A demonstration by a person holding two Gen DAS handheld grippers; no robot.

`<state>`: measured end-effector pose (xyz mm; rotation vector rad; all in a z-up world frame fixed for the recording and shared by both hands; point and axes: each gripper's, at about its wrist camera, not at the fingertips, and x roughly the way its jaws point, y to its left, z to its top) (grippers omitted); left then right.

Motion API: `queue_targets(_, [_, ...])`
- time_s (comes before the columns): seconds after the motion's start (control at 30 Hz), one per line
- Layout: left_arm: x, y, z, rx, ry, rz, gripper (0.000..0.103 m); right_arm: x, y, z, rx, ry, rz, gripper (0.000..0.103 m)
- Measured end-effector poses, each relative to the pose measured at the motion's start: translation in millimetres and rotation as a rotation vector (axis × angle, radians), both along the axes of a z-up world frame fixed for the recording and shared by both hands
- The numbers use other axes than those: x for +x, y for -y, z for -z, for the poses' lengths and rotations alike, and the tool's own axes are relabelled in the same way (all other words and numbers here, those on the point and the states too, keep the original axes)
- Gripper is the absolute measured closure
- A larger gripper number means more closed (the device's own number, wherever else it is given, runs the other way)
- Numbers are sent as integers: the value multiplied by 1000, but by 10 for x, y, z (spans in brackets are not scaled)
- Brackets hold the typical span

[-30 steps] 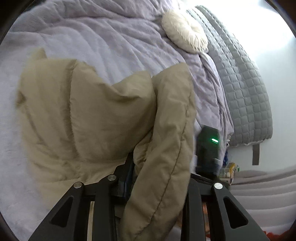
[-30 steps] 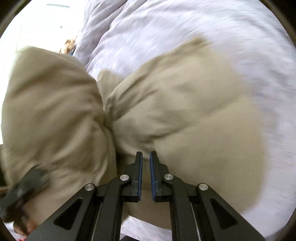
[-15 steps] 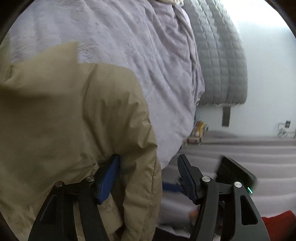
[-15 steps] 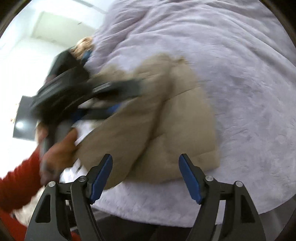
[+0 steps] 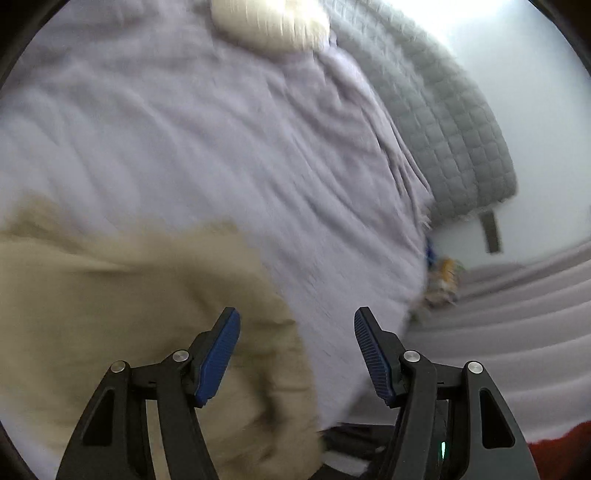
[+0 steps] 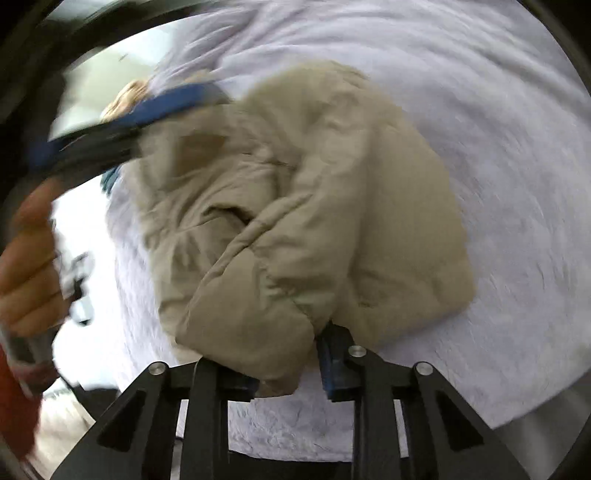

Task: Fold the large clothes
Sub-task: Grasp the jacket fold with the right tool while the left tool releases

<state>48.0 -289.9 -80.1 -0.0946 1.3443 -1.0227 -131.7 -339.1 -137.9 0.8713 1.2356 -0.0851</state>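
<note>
A beige padded jacket lies bunched on the lilac bed cover. My right gripper is closed around a fold of the jacket's near edge, and cloth covers most of its blue pads. My left gripper is open and empty, just above the jacket's right edge in the left wrist view. It also shows blurred in the right wrist view, at the jacket's far left side.
A round cream cushion and a grey quilted blanket lie at the far end of the bed. The bed's right edge drops to a floor with small items. A hand holds the left gripper.
My left gripper has opened, let the jacket go and drawn back. My right gripper opened, then closed on a fold at the jacket's near edge.
</note>
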Motion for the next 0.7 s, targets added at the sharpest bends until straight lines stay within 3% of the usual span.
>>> queue_targets(0.13, [250,-571,-95,94,124,-198,38,-166,202,166,16,-54,89,77])
queue_targets(0.23, [501,-953,144,193,120,-329,38,-256,280,271,26,-73,123,77])
queue_targets(0.3, [606,-1048,334,215,108,-371,38,-321,333,339,30,-79,134,77])
queue_targets(0.37, [650,-951,495,221,100,-373,38,-327,362,401,31,-78,134,77])
queue_targets(0.5, [605,-539,735,289,172,-315,38,-399,454,459,7,-88,135,77])
queue_targets(0.57, [580,-357,832,330,206,-287,38,-461,546,453,44,-105,151,77])
queue_targets(0.7, [599,-119,933,385,233,-265,38,-531,711,146,20,-93,159,67])
